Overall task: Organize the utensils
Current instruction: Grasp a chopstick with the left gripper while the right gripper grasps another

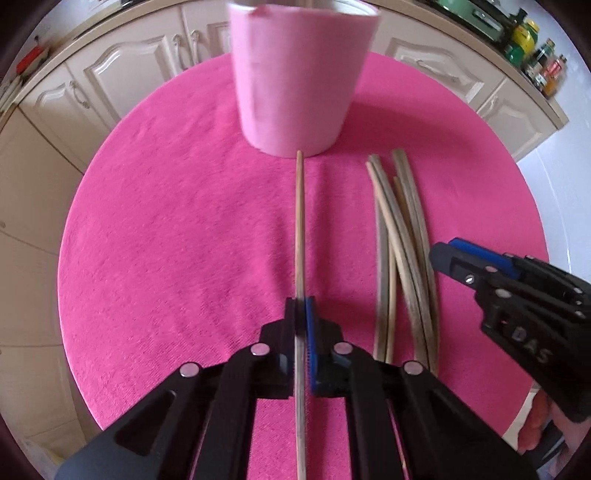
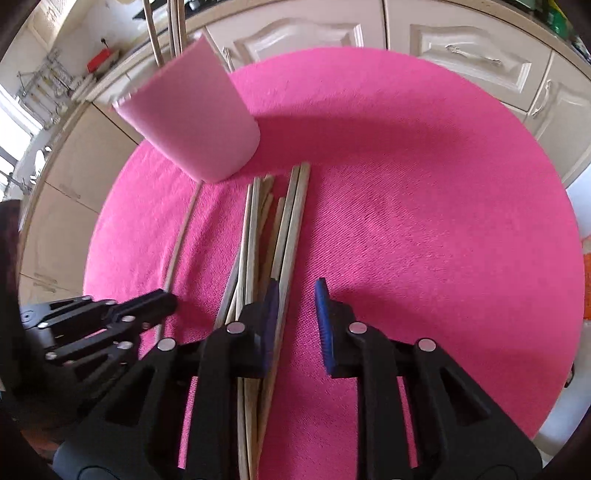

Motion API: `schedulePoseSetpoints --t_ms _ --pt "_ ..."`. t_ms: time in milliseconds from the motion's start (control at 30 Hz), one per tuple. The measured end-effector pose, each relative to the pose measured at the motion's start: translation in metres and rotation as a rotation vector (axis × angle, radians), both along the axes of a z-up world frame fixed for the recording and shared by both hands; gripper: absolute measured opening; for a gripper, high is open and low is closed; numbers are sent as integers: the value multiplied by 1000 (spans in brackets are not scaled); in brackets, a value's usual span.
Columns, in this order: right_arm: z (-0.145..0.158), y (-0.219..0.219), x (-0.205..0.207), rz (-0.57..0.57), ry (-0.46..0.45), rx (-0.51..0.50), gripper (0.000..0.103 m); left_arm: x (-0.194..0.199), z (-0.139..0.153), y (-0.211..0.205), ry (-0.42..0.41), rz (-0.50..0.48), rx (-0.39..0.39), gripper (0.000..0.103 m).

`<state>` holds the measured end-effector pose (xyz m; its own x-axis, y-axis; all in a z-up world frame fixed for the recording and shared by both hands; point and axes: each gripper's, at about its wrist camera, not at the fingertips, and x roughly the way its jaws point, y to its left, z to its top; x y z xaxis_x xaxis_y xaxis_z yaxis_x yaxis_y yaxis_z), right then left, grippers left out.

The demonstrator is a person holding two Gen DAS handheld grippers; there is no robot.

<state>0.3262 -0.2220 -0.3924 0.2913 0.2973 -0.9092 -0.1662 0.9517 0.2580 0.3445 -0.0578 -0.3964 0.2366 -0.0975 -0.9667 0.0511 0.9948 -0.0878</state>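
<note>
In the left wrist view my left gripper (image 1: pixel 300 306) is shut on a single wooden chopstick (image 1: pixel 300 221), which lies on the pink cloth and points at the pink cup (image 1: pixel 295 81). To its right lies a bundle of several chopsticks (image 1: pixel 404 258), with my right gripper (image 1: pixel 448 251) just beside it. In the right wrist view my right gripper (image 2: pixel 295 299) stands open at the near end of the bundle (image 2: pixel 273 229). The rightmost stick runs between its jaws against the left pad. The cup (image 2: pixel 192 118) holds utensil handles (image 2: pixel 173 29). My left gripper (image 2: pixel 162 301) is at lower left, on the single chopstick (image 2: pixel 181 240).
A round pink cloth (image 1: pixel 166 240) covers the table. Cream cabinets (image 1: pixel 122 74) surround it, with jars and bottles (image 1: pixel 535 55) on the counter at the upper right. A person's hand (image 1: pixel 535 432) holds the right gripper at the lower right edge.
</note>
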Motion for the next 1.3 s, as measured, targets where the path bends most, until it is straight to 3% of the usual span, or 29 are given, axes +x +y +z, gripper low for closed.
schedulePoseSetpoints --t_ms 300,500,667,833,1100,1300 --pt "1 22 3 25 24 -126 18 -12 1 6 -13 18 -15 6" --pt "0 15 4 -2 84 -93 18 -10 4 8 -19 5 -20 6" --pt "-5 34 14 39 92 -173 18 -10 2 5 -15 3 -22 6" --pt "-4 22 14 34 92 -154 8 -16 11 9 -29 -12 -34 6" --pt "-6 15 22 30 124 -148 7 -24 28 11 -67 -40 -53 6" --pt "6 -23 12 -59 88 33 6 -35 53 4 -139 -98 -86 6"
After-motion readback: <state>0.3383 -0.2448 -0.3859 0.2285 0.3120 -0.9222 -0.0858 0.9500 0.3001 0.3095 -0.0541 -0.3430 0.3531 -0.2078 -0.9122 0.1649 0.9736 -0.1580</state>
